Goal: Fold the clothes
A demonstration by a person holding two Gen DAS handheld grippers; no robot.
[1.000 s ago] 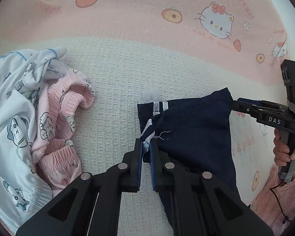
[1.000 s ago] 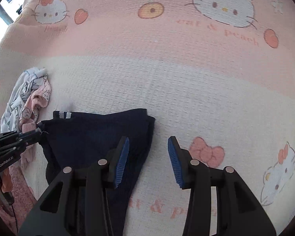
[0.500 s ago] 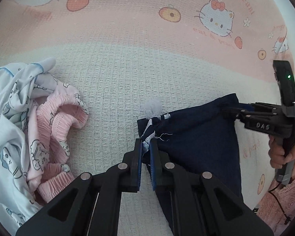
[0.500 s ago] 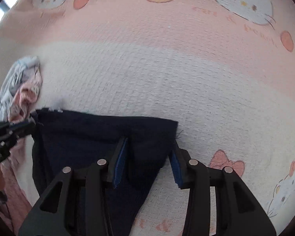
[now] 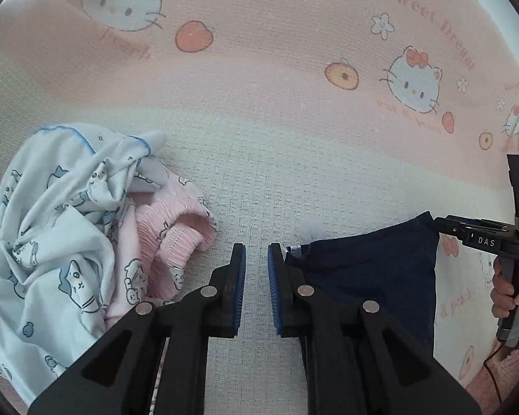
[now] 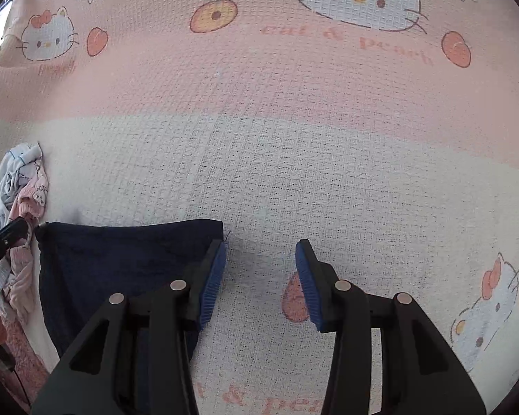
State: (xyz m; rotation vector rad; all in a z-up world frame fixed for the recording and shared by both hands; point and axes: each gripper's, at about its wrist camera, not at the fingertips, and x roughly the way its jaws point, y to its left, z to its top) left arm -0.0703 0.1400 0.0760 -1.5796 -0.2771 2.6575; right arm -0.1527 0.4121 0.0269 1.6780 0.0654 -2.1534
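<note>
Both grippers stand open, holding nothing. The left gripper (image 5: 256, 263) and right gripper (image 6: 259, 259) flank the navy garment (image 5: 370, 273) lying on the blanket (image 5: 276, 159).

The whole visible surface is a waffle-textured bed cover (image 6: 294, 180), cream in the near band and pale pink in the far band. It is printed with white cat faces, orange peaches and pink lettering. Bright daylight enters at the upper left edge of both views.
</note>
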